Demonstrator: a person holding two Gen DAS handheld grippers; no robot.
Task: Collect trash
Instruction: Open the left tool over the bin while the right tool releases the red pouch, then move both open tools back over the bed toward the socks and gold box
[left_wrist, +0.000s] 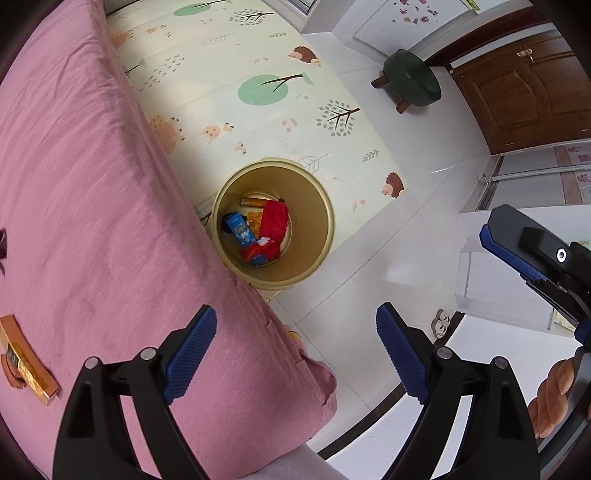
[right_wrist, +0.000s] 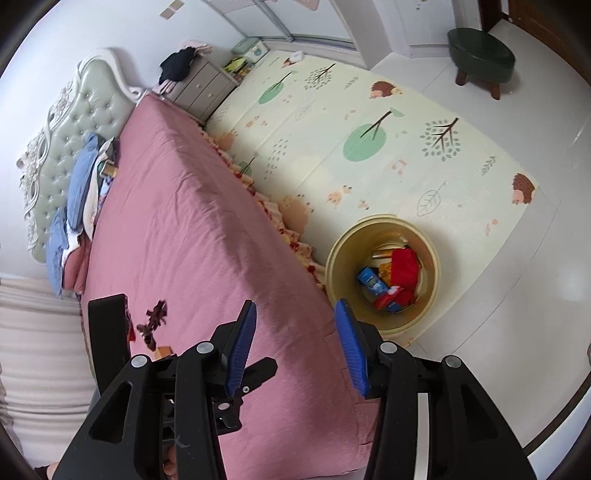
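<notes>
A yellow bin (left_wrist: 317, 206) stands on the play mat beside the pink bed; it also shows in the right wrist view (right_wrist: 430, 240). Inside lie a red wrapper (left_wrist: 275, 218), a blue carton (left_wrist: 238, 227) and other trash. An orange-gold box (left_wrist: 26, 360) lies on the bed at the left, and a small orange piece (right_wrist: 164, 350) and dark red scraps (right_wrist: 153, 319) show on the bed. My left gripper (left_wrist: 295, 354) is open and empty above the bed corner. My right gripper (right_wrist: 295, 347) is open and empty over the bed edge, near the bin.
The pink bed (right_wrist: 192, 229) fills the left, with pillows and clothes at its headboard (right_wrist: 74, 122). A patterned play mat (right_wrist: 369, 147) covers the floor. A green stool (left_wrist: 412, 79) stands near a brown door (left_wrist: 524, 92). A nightstand (right_wrist: 203, 86) sits beyond the bed.
</notes>
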